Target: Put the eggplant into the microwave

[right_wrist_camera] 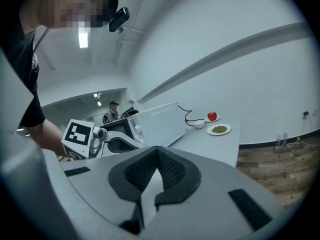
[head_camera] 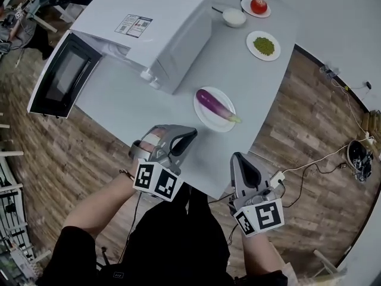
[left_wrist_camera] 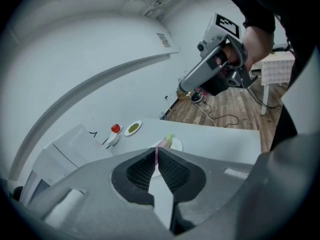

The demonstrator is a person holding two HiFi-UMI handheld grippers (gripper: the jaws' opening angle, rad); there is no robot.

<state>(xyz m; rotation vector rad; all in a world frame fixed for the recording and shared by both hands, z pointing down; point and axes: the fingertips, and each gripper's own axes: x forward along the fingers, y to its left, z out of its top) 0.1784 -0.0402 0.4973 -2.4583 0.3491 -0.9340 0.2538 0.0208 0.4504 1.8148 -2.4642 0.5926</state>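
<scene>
Left claw (head_camera: pixel 190 134), right claw (head_camera: pixel 236 157) shut; eggplant (head_camera: pixel 214 105) lies diagonal, stem lower-right.

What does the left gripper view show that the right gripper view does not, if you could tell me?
Only the left gripper view shows the eggplant on its white plate, and the right gripper. Only the right gripper view shows the left gripper, the microwave door standing open, and a person far behind. Both show the microwave, the tomato, the plate of green food, and that gripper's own fingers closed on nothing.
</scene>
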